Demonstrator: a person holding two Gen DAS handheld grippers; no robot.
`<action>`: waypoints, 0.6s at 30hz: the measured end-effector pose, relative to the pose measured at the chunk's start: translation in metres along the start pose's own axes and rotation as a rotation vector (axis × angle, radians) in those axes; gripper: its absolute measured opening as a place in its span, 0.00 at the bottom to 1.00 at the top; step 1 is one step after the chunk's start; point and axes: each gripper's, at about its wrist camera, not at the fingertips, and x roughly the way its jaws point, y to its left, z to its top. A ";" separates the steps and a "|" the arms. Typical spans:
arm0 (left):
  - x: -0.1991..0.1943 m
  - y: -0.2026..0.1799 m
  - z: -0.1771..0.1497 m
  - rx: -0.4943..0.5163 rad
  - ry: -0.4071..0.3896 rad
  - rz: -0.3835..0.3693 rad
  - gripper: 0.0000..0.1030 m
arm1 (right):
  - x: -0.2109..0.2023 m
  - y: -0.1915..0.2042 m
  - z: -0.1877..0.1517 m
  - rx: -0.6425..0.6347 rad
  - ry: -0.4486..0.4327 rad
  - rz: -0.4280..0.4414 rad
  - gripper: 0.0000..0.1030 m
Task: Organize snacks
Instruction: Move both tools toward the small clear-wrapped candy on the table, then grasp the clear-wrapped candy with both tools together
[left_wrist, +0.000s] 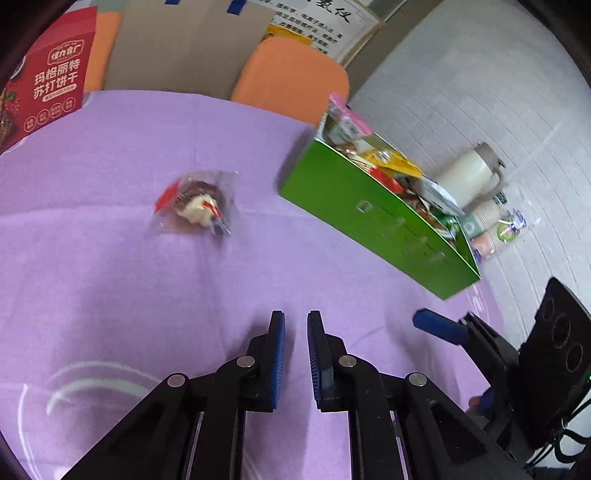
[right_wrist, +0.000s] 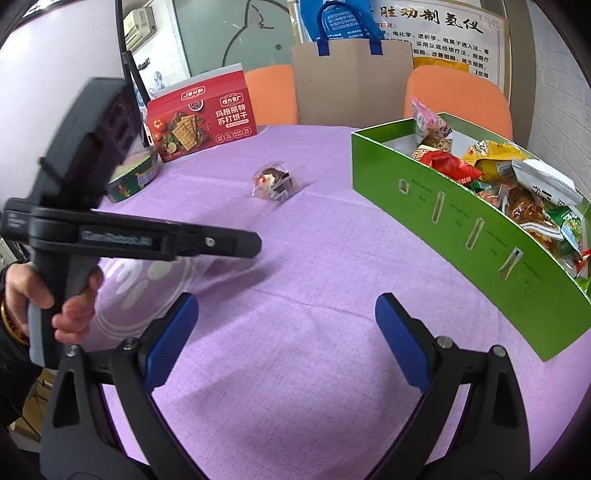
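Observation:
A clear-wrapped snack packet (left_wrist: 195, 205) (right_wrist: 275, 181) with a brown and white cake lies alone on the purple tablecloth (left_wrist: 110, 277). A long green box (left_wrist: 369, 214) (right_wrist: 461, 229) stands to its right, filled with several snack packs. My left gripper (left_wrist: 295, 315) (right_wrist: 255, 243) hovers over bare cloth short of the packet, its blue pads nearly together with nothing between them. My right gripper (right_wrist: 286, 301) stands wide open and empty over the cloth near the green box; one of its blue fingers (left_wrist: 439, 326) shows in the left wrist view.
A red cracker box (left_wrist: 51, 81) (right_wrist: 201, 114) stands at the table's far left, a round green tin (right_wrist: 133, 173) beside it. A clear round dish (right_wrist: 147, 280) lies under the left gripper. Orange chairs (right_wrist: 458, 92) stand behind the table; a kettle (left_wrist: 469, 173) sits on the floor.

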 end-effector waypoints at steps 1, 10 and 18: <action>-0.005 -0.005 -0.003 0.006 -0.016 0.005 0.16 | 0.001 0.000 0.002 0.000 0.002 0.000 0.94; -0.046 0.040 0.046 -0.125 -0.201 0.076 0.54 | 0.033 0.004 0.041 0.017 0.012 0.052 0.78; -0.012 0.078 0.079 -0.216 -0.127 -0.004 0.54 | 0.094 0.005 0.083 0.030 0.080 0.103 0.65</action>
